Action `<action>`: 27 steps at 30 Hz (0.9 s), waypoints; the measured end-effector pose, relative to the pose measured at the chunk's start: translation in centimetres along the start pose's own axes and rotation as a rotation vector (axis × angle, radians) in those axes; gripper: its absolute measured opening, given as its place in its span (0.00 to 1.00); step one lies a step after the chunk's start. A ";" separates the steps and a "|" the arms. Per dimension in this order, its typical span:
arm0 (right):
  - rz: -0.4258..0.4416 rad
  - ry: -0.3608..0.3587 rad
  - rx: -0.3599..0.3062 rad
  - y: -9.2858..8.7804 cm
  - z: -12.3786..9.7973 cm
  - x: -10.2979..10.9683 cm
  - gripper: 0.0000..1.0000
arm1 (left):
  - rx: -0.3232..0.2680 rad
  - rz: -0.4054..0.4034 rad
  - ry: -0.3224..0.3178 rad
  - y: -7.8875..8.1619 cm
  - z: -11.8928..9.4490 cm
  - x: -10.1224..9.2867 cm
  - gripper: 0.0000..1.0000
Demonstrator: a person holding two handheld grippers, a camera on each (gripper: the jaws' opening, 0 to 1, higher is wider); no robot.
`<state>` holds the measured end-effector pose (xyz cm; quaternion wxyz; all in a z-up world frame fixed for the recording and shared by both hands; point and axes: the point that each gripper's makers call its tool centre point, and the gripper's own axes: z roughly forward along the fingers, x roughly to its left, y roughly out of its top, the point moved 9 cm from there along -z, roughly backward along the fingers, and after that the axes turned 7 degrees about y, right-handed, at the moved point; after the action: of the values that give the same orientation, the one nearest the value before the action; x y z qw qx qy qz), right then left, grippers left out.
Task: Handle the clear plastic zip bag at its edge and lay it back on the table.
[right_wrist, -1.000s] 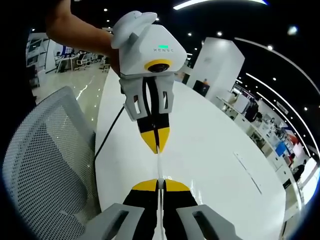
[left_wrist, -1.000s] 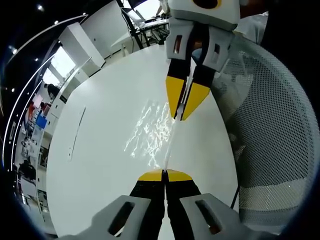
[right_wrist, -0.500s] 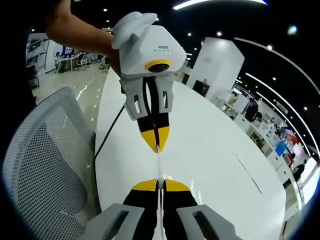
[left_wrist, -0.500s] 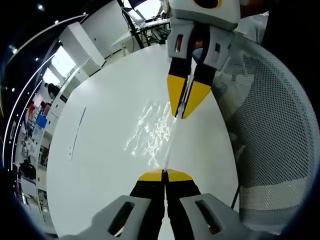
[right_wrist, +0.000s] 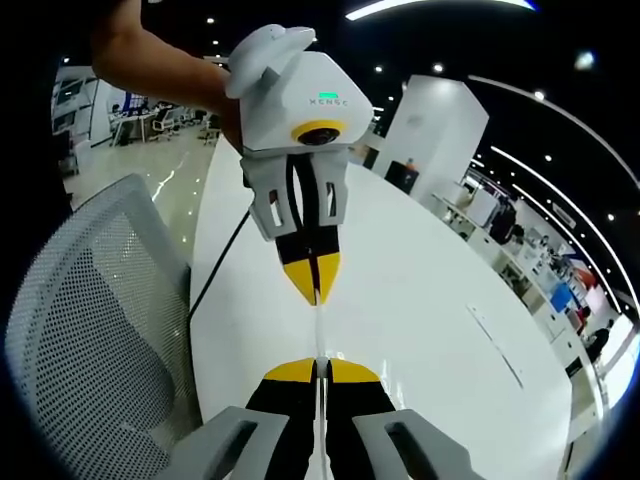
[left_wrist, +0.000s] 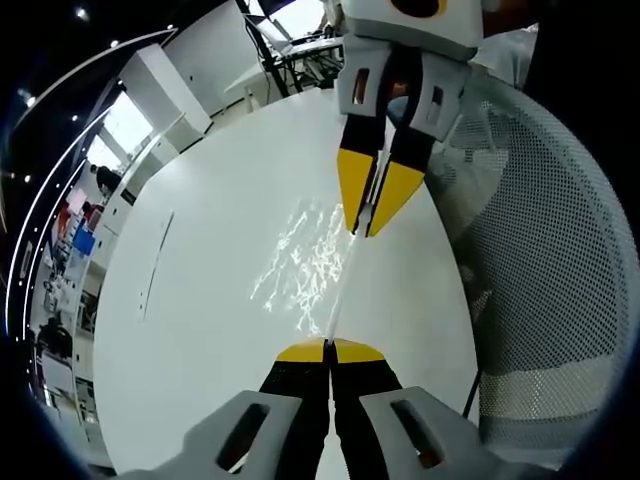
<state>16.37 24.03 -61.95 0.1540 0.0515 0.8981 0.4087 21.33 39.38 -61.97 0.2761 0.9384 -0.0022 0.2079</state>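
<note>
The clear plastic zip bag (left_wrist: 300, 262) hangs stretched between both grippers above the white table (left_wrist: 190, 330); its film glints, and its top edge runs as a thin line. My left gripper (left_wrist: 328, 348) is shut on one end of that edge. My right gripper (left_wrist: 365, 228) comes in from the top, its yellow tips closed on the other end. In the right gripper view the bag (right_wrist: 318, 335) shows edge-on as a thin strip, held by my right gripper (right_wrist: 318, 368) at the bottom and my left gripper (right_wrist: 315, 296) above.
A white mesh chair (left_wrist: 540, 250) stands at the table's edge, also visible as the chair (right_wrist: 90, 330) on the left. A person's arm (right_wrist: 160, 65) holds the left gripper. A dark cable (right_wrist: 215, 265) runs over the table rim. Bare tabletop (right_wrist: 430, 310) stretches away beyond the bag.
In the left gripper view the right gripper has shifted very slightly up and to the right. Both grippers stay shut on the bag's edge.
</note>
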 end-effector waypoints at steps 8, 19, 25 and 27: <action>0.000 0.000 0.001 0.0 -0.1 0.0 0.00 | 0.003 -0.002 0.002 -0.1 -0.1 0.0 0.00; 0.002 -0.002 -0.001 0.1 0.0 0.0 0.00 | 0.002 -0.006 0.004 -0.2 -0.1 0.2 0.00; 0.003 -0.002 -0.001 0.1 0.0 0.0 0.00 | 0.004 -0.007 0.003 -0.3 -0.1 0.2 0.00; 0.004 -0.002 -0.002 0.1 -0.1 0.0 0.00 | 0.005 -0.008 0.004 -0.3 -0.2 0.2 0.00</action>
<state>16.34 24.05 -61.86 0.1542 0.0536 0.8975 0.4097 21.47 39.76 -61.95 0.2747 0.9386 0.0024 0.2086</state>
